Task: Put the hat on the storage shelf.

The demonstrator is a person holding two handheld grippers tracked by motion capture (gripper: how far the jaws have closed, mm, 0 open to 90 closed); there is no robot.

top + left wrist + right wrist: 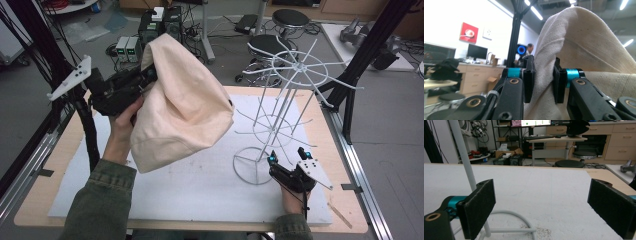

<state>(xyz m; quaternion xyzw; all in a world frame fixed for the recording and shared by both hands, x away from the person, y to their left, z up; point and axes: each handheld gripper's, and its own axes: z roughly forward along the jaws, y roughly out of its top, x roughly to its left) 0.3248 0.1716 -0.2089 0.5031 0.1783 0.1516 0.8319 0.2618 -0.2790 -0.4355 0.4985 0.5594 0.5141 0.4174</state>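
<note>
Nearest the person, the right gripper point(289, 156) rests low on the white mat point(200, 190) of the worktop point(35, 195), jaws spread wide and empty, just beside the round base of the white wire rack point(280, 115). Farther off, the left gripper point(145, 82) is clamped on a fold of the cream cloth bag point(180, 105), holding it above the mat, left of the rack.

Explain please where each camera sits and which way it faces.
High view: above the person's side, looking down on the table; both forearms, left claw gripping a cloth bag.
Left gripper view: on the left claw, facing along its jaws, pinching the bag.
Right gripper view: on the open right claw, low beside the wire rack.
Shared: high and right views show the rack.
</note>
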